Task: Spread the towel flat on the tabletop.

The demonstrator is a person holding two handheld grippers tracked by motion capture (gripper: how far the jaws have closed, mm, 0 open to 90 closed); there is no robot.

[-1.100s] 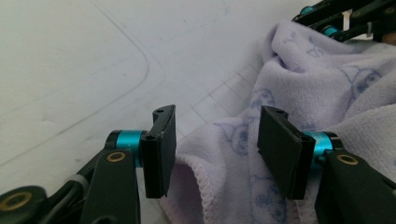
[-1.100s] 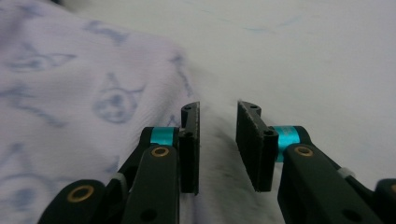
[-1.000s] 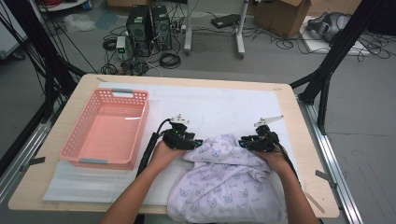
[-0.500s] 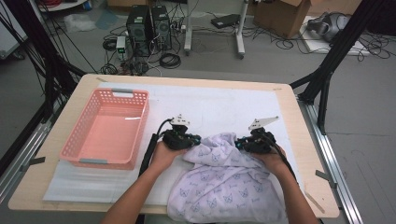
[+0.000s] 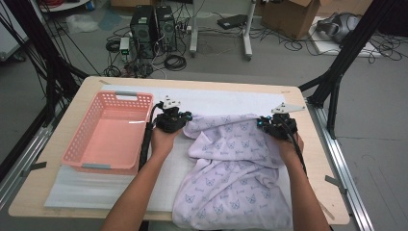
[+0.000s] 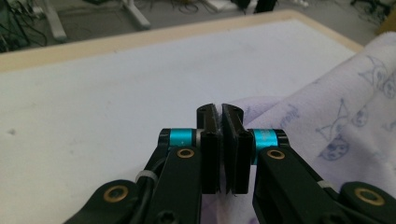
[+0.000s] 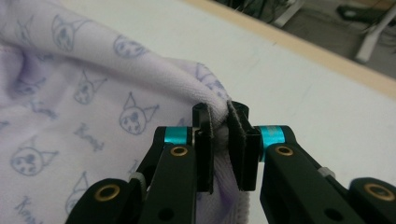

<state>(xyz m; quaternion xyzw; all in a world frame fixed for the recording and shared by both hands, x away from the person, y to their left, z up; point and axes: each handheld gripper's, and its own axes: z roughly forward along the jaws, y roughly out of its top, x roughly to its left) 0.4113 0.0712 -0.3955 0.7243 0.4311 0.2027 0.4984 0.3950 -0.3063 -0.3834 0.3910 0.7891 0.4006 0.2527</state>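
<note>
On the worktop (image 5: pixel 57 178) we count one lavender towel (image 5: pixel 235 168), one pink basket (image 5: pixel 108 137), and two grippers. We see the towel, printed with little cat faces, spread over the right half of the white sheet (image 5: pixel 221 102) that covers most of the worktop, with its near end hanging over the near edge between the person's forearms. Our left gripper (image 5: pixel 185 118) is pinching the towel's far left corner, and in the left gripper view its jaws are pressed together on a thin fold of cloth (image 6: pixel 327 107). Our right gripper (image 5: pixel 262 124) is pinching the far right corner; in the right gripper view the jaws clamp a thicker bunch of towel (image 7: pixel 79 93). Between the two grippers the far hem runs across the sheet. Just beside the left gripper, the basket sits along the left edge, perforated walls, nothing in it that we can see.

Beyond the far edge we have a grey floor with two black computer towers (image 5: pixel 154 24), tangled cables (image 5: pixel 175 61), one cardboard box (image 5: pixel 293 14) and black frame struts at both sides.
</note>
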